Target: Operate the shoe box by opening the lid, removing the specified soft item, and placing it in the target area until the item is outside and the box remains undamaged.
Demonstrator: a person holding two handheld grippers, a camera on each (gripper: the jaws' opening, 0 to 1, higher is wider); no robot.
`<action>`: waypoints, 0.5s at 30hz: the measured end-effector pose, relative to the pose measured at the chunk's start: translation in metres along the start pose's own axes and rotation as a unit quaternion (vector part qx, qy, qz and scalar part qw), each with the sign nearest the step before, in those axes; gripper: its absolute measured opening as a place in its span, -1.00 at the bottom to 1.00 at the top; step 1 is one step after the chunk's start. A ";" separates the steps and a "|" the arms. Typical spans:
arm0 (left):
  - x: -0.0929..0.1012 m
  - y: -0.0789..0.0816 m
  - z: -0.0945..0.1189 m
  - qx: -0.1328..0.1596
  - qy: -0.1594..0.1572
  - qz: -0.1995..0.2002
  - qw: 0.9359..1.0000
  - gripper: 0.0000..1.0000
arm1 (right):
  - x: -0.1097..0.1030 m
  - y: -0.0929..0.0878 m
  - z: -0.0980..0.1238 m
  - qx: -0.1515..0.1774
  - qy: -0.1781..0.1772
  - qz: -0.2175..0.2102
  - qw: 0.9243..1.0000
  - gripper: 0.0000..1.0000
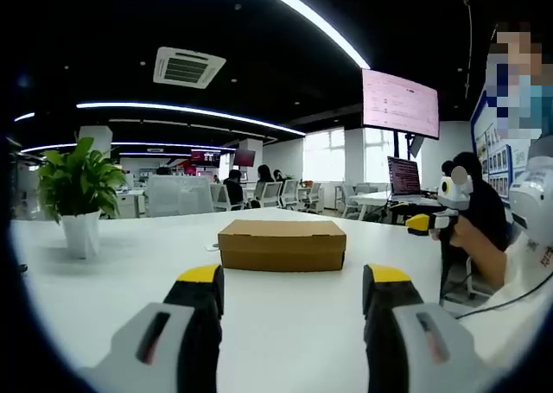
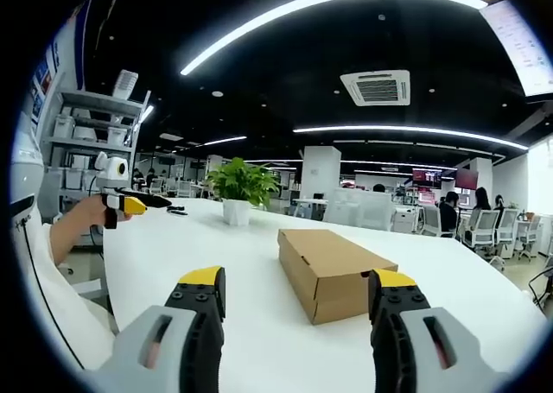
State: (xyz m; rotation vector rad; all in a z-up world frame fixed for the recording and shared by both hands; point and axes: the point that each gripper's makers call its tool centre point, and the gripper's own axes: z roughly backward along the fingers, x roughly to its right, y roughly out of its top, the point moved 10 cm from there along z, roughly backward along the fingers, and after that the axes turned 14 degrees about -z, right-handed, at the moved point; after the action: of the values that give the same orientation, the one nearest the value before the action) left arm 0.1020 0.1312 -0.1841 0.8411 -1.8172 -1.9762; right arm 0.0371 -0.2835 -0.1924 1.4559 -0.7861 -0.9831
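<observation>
Shoe box (image 1: 282,245) sits closed near the middle of the white table (image 1: 130,281), lid flat and flush, soft item presumably inside so I can't judge it. Left gripper (image 1: 294,294) and right gripper (image 2: 295,296) both hang short of the box with jaws spread wide, nothing held. Main risk, as I read it: plain brown corrugated cardboard, thin walls, sharp creased edges, so a hard pinch on the lid lip could crease or tear it. Box looks light and the tabletop is smooth and glossy, so lifting the lid one-handed could just drag or tip the whole box; one gripper probably needs to pin the base. Lid seam is tight in the right gripper view (image 2: 333,272), little to hook under, so jaw tips may skid off. Potted plant (image 1: 76,194) in its white pot stands well apart to the side, low collision risk.
</observation>
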 end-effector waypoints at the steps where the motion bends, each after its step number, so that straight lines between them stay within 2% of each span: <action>1: 0.001 0.001 -0.001 0.004 -0.004 -0.001 1.000 0.35 | 0.000 0.000 -0.001 -0.001 0.001 -0.001 1.000 0.39; 5: 0.000 0.007 -0.004 0.009 0.001 -0.007 1.000 0.39 | 0.002 -0.001 -0.003 0.006 0.003 -0.012 1.000 0.41; 11: -0.008 0.009 -0.007 0.008 0.011 -0.014 1.000 0.34 | 0.003 -0.004 -0.010 0.002 0.002 -0.019 1.000 0.45; 13: -0.012 0.009 -0.008 0.007 0.008 -0.014 1.000 0.31 | 0.002 -0.002 -0.011 0.012 -0.004 -0.019 1.000 0.49; 15: -0.011 0.009 -0.012 0.008 -0.015 0.005 1.000 0.44 | 0.001 -0.002 -0.012 0.013 -0.005 -0.019 1.000 0.51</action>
State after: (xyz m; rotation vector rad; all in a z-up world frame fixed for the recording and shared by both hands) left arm 0.1163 0.1268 -0.1737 0.8094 -1.8517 -1.9815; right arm 0.0483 -0.2793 -0.1949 1.4936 -0.7824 -1.0127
